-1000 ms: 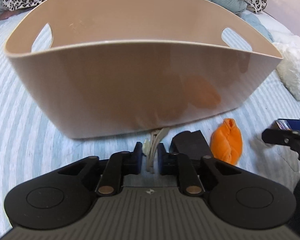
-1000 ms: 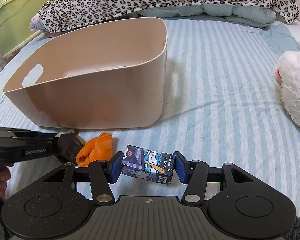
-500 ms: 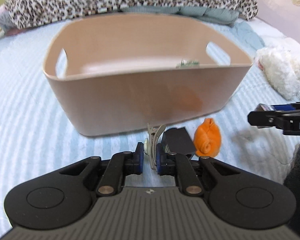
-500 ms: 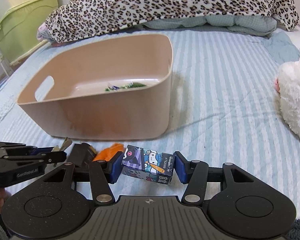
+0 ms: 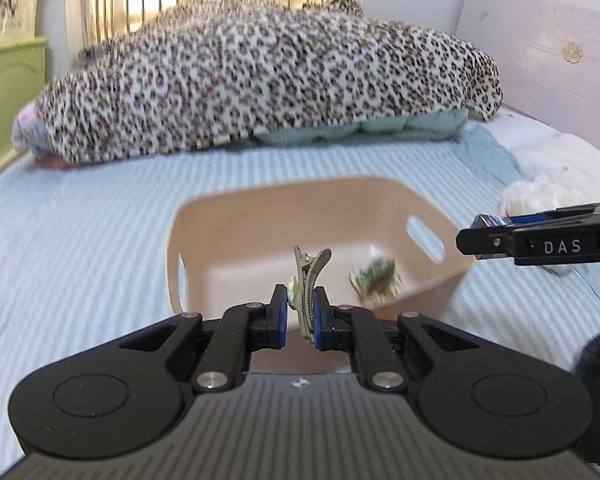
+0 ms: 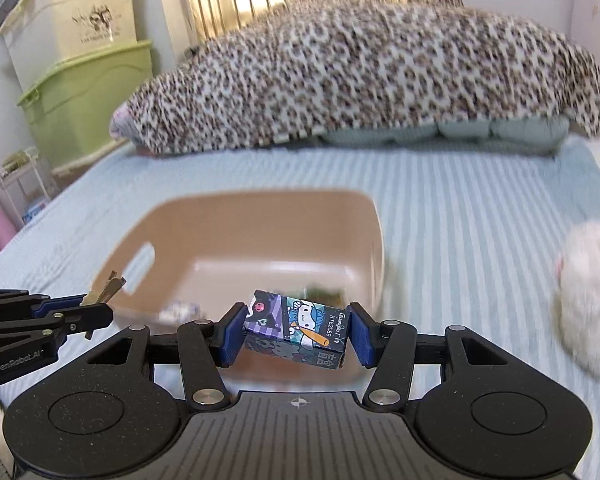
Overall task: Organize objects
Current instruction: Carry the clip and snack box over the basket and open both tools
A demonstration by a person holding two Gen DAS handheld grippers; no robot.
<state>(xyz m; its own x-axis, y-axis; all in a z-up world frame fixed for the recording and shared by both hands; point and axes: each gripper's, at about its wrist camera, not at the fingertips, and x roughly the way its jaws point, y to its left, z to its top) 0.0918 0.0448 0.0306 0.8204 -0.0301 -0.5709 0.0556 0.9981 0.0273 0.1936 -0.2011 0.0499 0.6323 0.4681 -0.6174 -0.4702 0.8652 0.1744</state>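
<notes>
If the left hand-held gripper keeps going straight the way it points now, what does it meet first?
Probably the inside of the beige basket: the left hand-held gripper, shut on a hair clip, points into its opening. Depth is unclear, so floor or far wall could come first.

Both wrist cameras looked forward over their fingers, close above the beige basket (image 5: 204,216) on the bed (image 5: 80,240), sharing basket and leopard blanket (image 6: 360,72).

Matte black left gripper (image 5: 300,312) and right gripper (image 6: 298,332) are showing blue-padded fingers (image 6: 233,334), silver pivot screws and ribbed grey housings; white "DAS" and "GenRobot.AI" lettering is marking their sides.
</notes>
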